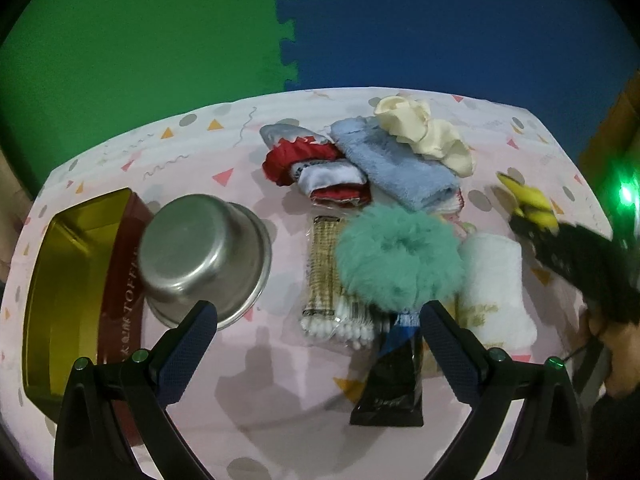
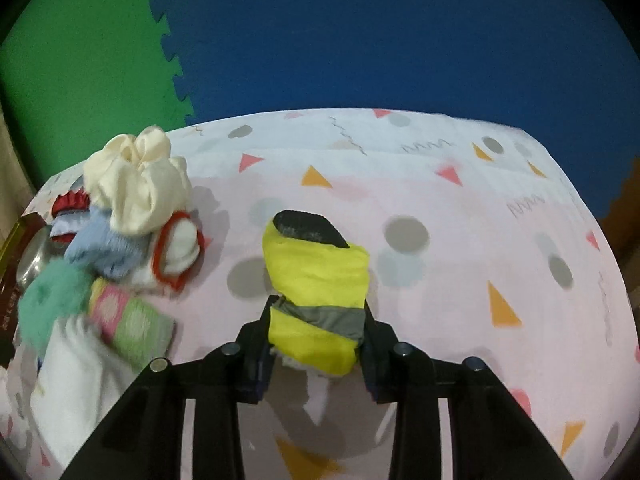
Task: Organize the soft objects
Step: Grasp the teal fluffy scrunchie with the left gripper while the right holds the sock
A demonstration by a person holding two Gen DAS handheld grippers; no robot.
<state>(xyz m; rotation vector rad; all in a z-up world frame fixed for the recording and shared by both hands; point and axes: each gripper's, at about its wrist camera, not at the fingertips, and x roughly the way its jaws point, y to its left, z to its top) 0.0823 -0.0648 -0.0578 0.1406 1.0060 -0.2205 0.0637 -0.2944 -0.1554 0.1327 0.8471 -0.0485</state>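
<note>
- Our right gripper (image 2: 318, 320): jaws clamped on a rolled yellow sock (image 2: 316, 292) w/ grey band & black tip; pads press both sides of the roll, tip sticks out fwd past the fingers.
- In the left wrist view the same sock shows as a blurred yellow lump at the right edge, held by the black tool; we think it's lifted a bit off the cloth, but blur makes that hard to call.
- Our left gripper (image 1: 320, 316): jaws spread wide, nothing btwn the pads, hanging above the tablecloth (image 1: 280, 400).
- Just ahead of the left fingers: fluffy teal scrunchie (image 1: 396, 256), lying partly over a pack of cotton swabs (image 1: 340, 312).
- Black tube (image 1: 392, 388) lies near the right-hand finger, its top end tucked under the scrunchie/swab area.
- White folded towel (image 1: 496, 288) right of the scrunchie, touching it.
- Upside-down steel bowl (image 1: 208, 252) by the left-hand finger, leaning on a gold-lined red tin (image 1: 80, 280) w/ "TOFFEE" lettering; tin sits open at the left table edge.
- Farther back, a heap of soft stuff: red & grey cloth (image 1: 316, 164), light blue towel (image 1: 400, 168) over it, cream scrunchie (image 1: 424, 132) on top at the far end.
- Right wrist view shows the heap from the other side, at left: a white sock w/ red trim (image 2: 180, 252) and a pink-green sock (image 2: 132, 320) beside it.
- Beyond the table: green & blue foam mats (image 2: 360, 40) joined by puzzle teeth.
</note>
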